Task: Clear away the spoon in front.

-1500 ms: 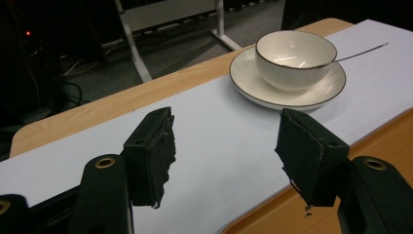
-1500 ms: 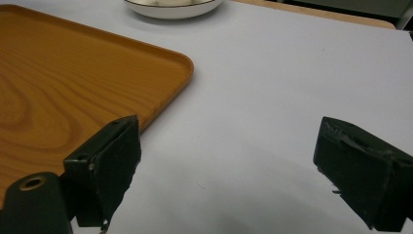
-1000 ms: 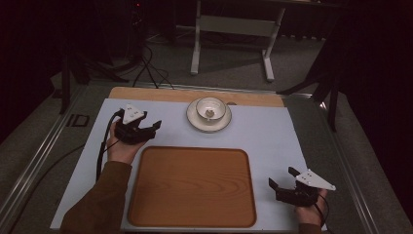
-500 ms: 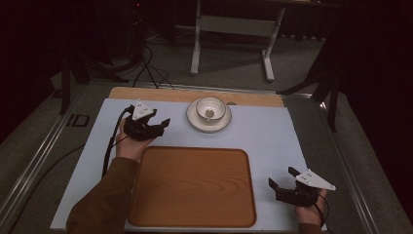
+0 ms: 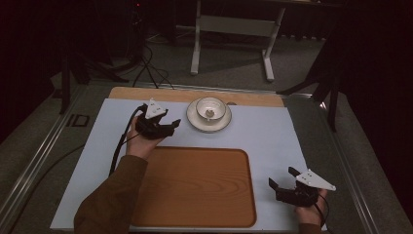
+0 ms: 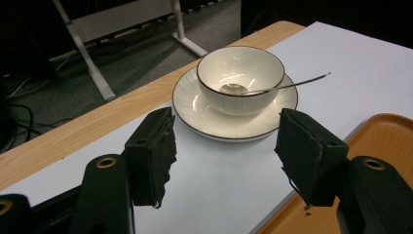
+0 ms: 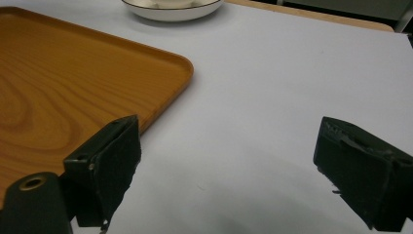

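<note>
high view: the left gripper (image 5: 168, 126) hovers with jaws apart just left of the bowl (image 5: 210, 109) on its saucer (image 5: 196, 122), behind the tray (image 5: 195, 185). left gripper view: bowl lies ahead, spoon (image 6: 287, 85) inside. right gripper view: the right gripper (image 7: 229, 170) gapes over bare mat (image 7: 292, 73).

A: What sits beyond the wooden tray (image 5: 195, 185)?

B: A white bowl (image 6: 241, 78) with a thin dark rim, upright on a matching white saucer (image 6: 204, 114), just past the tray's far edge.

A: Anything in it?

B: A metal spoon (image 6: 287, 85); its head rests at the bowl's bottom, and the handle leans out over the rim, on the tray's side in the left gripper view.
</note>
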A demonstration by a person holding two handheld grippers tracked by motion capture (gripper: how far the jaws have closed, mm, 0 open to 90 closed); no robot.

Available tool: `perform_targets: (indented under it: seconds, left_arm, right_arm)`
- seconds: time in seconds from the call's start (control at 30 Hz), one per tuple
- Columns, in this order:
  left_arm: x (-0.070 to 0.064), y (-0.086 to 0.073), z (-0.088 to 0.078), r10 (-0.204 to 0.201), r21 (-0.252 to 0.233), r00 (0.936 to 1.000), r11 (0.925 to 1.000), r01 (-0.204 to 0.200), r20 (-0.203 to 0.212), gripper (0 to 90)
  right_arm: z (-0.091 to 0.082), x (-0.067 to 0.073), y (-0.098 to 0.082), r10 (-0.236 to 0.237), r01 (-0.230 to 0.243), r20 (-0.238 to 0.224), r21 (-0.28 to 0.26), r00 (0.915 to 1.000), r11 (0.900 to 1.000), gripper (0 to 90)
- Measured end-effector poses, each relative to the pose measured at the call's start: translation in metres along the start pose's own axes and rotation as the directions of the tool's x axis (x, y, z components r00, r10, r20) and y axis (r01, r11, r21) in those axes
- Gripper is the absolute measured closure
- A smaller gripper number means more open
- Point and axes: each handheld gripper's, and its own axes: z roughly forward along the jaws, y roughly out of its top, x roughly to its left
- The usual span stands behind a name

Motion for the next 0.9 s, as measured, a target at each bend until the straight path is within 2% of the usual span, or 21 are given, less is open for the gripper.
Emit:
perform_targets:
  seconds: [0.87,0.9]
  left_arm:
    - [-0.032,0.025,0.025,0.060,0.003,0.9964,0.9982,-0.060,0.060,38.7]
    - [-0.035,0.026,0.028,0.076,0.009,0.9955,0.9971,-0.076,0.058,38.7]
  right_arm:
    - [-0.001,-0.001,0.000,0.001,-0.001,0.000,-0.003,1.0000,1.000,10.1]
    - [-0.001,-0.001,0.000,0.001,-0.001,0.000,-0.003,1.0000,1.000,10.1]
